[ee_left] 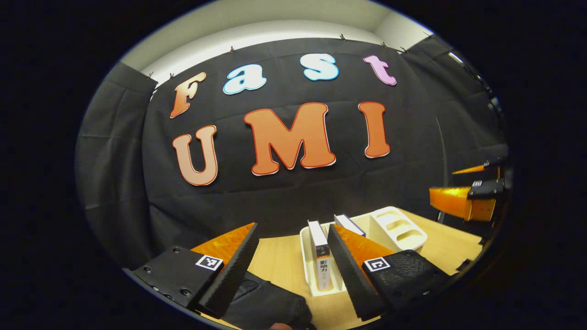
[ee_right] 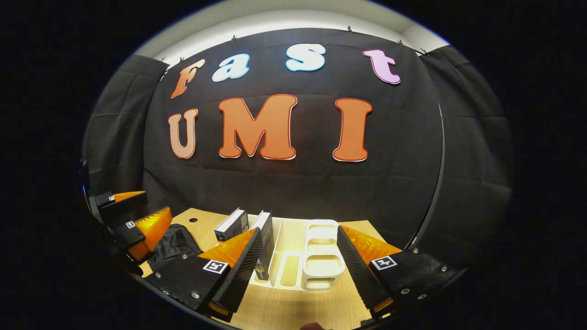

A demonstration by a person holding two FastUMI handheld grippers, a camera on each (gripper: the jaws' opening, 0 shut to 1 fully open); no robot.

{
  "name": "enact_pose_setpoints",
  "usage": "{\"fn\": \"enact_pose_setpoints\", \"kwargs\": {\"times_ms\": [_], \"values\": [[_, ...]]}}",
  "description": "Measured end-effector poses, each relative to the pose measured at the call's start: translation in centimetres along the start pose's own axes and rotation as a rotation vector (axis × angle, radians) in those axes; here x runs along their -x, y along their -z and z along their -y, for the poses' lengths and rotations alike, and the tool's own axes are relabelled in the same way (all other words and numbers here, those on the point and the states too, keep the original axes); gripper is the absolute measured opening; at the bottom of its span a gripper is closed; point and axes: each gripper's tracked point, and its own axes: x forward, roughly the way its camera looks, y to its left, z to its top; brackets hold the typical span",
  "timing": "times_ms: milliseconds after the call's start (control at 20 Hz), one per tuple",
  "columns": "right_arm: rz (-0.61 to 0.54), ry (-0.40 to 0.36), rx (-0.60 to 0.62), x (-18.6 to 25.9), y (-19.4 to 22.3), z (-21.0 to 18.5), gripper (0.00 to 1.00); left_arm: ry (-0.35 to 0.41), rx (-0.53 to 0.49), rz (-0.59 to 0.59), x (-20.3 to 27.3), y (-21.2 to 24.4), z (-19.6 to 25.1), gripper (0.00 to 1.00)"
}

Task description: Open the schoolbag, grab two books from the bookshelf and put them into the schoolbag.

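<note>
Grippers, left gripper [ee_left: 293,270] and right gripper [ee_right: 298,270], both gape wide, holding nothing, above the table [ee_left: 279,261].

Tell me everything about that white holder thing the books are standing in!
The white bookshelf looks like smooth moulded plastic, a low tray with rounded corners. It sits flat on the pale wooden table near the black cloth wall. Thin walls split it into slots: long narrow ones on one side, and rounded open pockets on the other, which look empty. Two books stand in it, spines up, leaning a little. In the right gripper view it lies ahead between the fingers of the right gripper, which do not touch it.
</note>
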Motion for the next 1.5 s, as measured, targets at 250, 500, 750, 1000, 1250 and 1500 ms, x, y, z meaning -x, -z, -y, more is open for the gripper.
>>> {"fn": "enact_pose_setpoints", "kwargs": {"times_ms": [250,500,750,1000,1250,1500], "values": [[-0.012,0.012,0.022,-0.3,0.5,0.2,0.97,0.015,-0.110,-0.111,0.3,6.6,0.4,0.96],[-0.027,0.040,0.043,-0.5,1.1,1.3,0.97,0.046,-0.268,-0.220,1.3,13.1,1.2,0.99],[-0.049,0.053,0.062,-0.8,1.9,2.3,0.97,0.068,-0.365,-0.361,1.8,20.0,1.7,0.99],[-0.064,0.046,0.066,-1.3,2.5,2.6,0.97,0.047,-0.449,-0.453,2.7,24.0,0.9,0.99],[-0.069,0.028,0.065,-1.7,2.9,2.7,0.98,0.006,-0.487,-0.556,3.5,28.0,-0.6,0.98],[-0.101,-0.013,0.028,-2.1,4.3,2.0,0.97,-0.046,-0.580,-0.586,4.2,30.5,-1.5,0.98]]}}
